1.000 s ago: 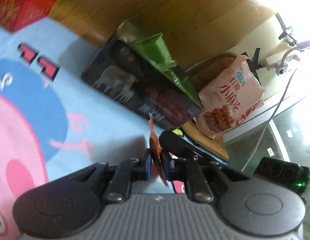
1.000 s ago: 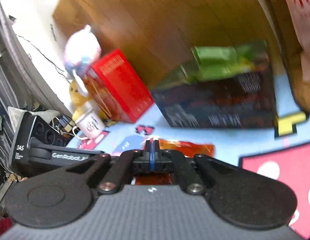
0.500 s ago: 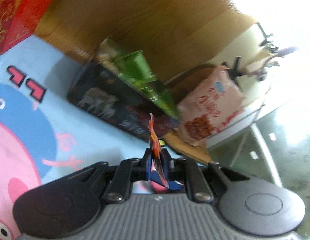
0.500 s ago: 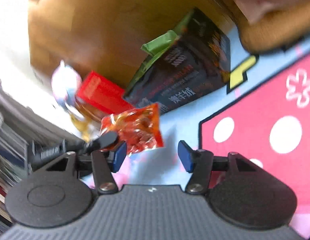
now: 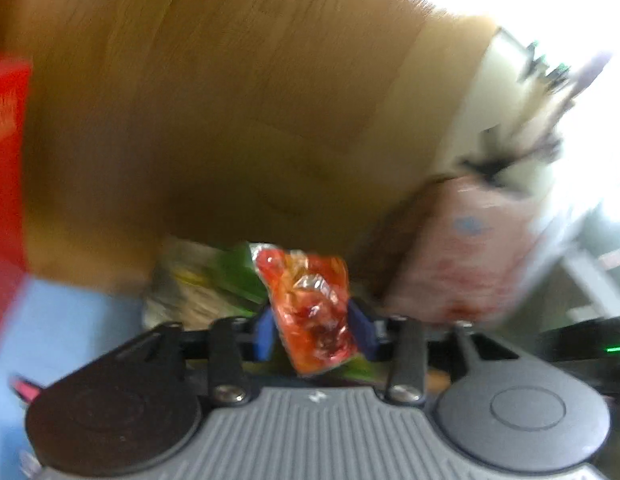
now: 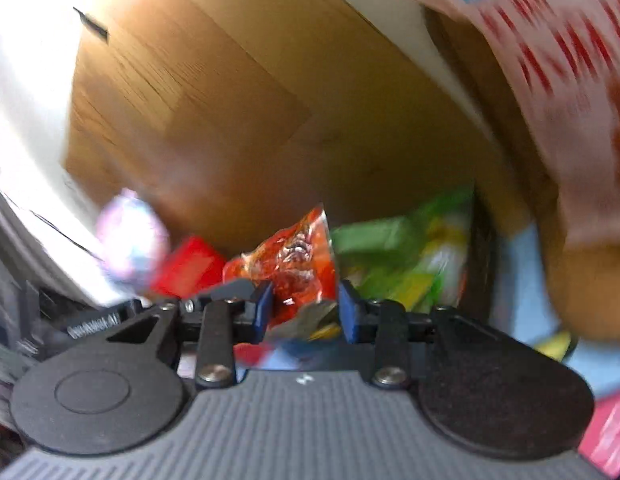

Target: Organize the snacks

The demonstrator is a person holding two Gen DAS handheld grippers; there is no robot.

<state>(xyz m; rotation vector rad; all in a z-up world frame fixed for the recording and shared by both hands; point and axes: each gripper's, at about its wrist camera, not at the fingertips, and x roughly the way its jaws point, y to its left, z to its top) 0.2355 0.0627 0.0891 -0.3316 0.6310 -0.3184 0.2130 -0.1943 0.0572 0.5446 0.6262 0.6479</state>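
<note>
- Left gripper (image 5: 313,334): jaws are opening, set moderately apart. A small orange snack packet (image 5: 310,312) sits between the blue pads; I cannot tell whether either pad touches it. The view is smeared by motion.
- Right gripper (image 6: 306,312): jaws are closing, also partly apart. An orange packet (image 6: 294,268) stands between its pads with a crumpled lower corner down in the gap. Contact not confirmed; it looks loose. Judged to be the same packet, mid-handover from one gripper to the other, but the frames do not prove it.
- Handling, as a judgement: thin crinkly film around lumpy sweets, very light, soft, slick on the surface. It will fold and slide rather than resist. The flat sealed edge is the best place to pinch; the bulging middle would squirm out. With both grippers only part closed the packet could drop.
- Just beyond: green snack bags (image 6: 405,256) in a dark box, right behind the packet in both views.
- Further right: a large pale pink snack bag (image 5: 469,256) standing against something brown.
- Left side: a red box (image 5: 6,168) on a light blue mat (image 5: 70,312).
- Farthest: a wood-grain panel (image 5: 230,100) fills the background; bright glare at upper right.
</note>
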